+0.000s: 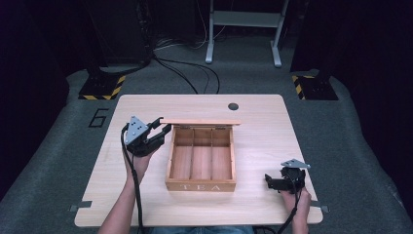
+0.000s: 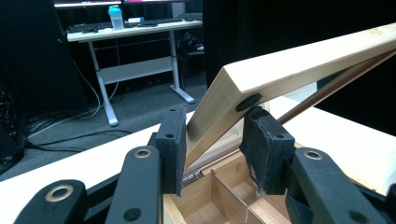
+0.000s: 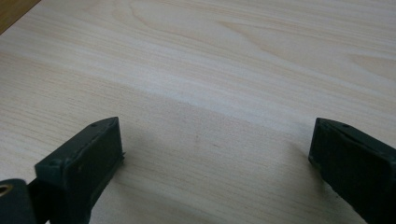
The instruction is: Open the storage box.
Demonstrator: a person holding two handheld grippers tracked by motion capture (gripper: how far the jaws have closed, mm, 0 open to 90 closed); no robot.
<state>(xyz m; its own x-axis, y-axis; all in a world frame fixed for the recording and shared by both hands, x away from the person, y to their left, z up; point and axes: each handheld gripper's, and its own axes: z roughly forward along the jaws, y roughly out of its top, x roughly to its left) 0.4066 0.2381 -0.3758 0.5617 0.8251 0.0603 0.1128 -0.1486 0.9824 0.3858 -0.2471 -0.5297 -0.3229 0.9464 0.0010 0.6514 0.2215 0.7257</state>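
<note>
At mid-desk I am keeping the wooden tea box [image 1: 200, 161] with its lid [image 2: 299, 65] raised; left gripper [image 2: 215, 140] is straddling the lid's corner unclenched, right gripper [image 3: 215, 163] idling agape near the desk's [image 1: 263, 122] right edge. Stiff, light, hinge-fragile; I'd judge edges best.

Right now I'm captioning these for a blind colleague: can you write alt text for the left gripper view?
The left claw straddles the corner of the raised wooden lid of a tea box, its jaws apart on either side. Empty compartments show below; an office desk stands behind.
</note>
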